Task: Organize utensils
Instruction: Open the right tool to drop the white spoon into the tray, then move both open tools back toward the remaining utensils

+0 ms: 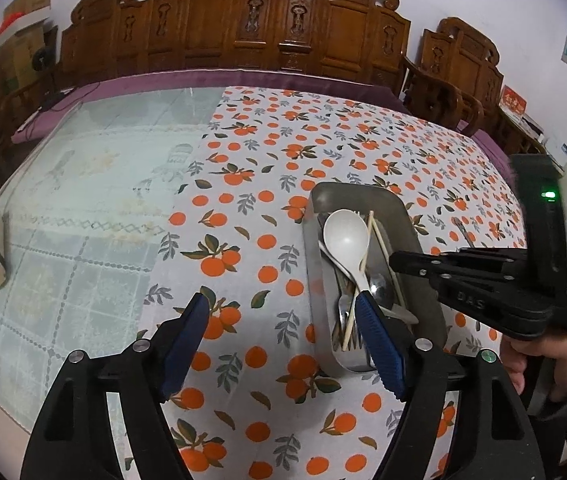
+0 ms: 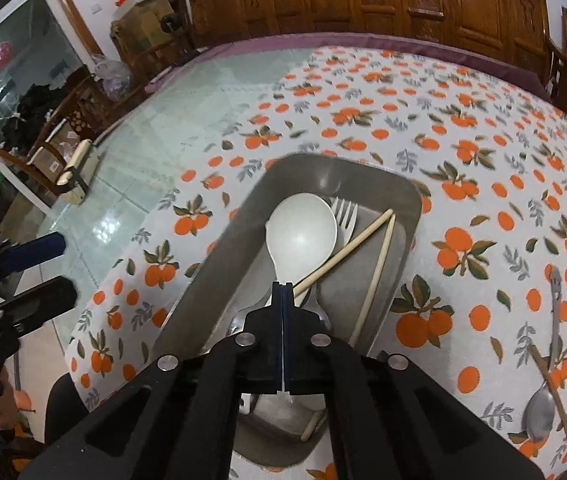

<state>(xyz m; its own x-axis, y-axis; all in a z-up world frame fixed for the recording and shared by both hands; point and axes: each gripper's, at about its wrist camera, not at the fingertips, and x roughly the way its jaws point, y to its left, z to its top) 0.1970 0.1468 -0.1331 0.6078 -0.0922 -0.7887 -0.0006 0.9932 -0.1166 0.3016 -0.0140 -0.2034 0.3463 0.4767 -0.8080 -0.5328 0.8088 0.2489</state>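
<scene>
**Most utensils in the tray, two strays left on the cloth**

Biggest first: the table with the orange-print tablecloth [image 2: 463, 92] carries the metal tray [image 2: 399, 200], which sits mid-cloth, just in front of both my grippers. I judge the job well along, since the tray already holds most of the load.

In the tray: a white plastic spoon [image 2: 303, 228] on top with its bowl toward the far end, a white fork [image 2: 345, 212] partly under it, two light chopsticks [image 2: 379, 264] crossing near the far right corner, and some metal cutlery beneath that I can't sort out.

My right gripper [image 2: 283, 292] has its jaws together, right at the white spoon's handle; whether they pinch the handle I can't tell, it looks empty. My left gripper [image 1: 283, 312] has jaws apart, nothing between the pads, hanging over the tray's near left edge.

Still out: a metal spoon [image 2: 543, 404] and a dark wooden chopstick [image 2: 551, 392] lying across it on the cloth, well right of the tray. Those are what's left, I reckon.
</scene>
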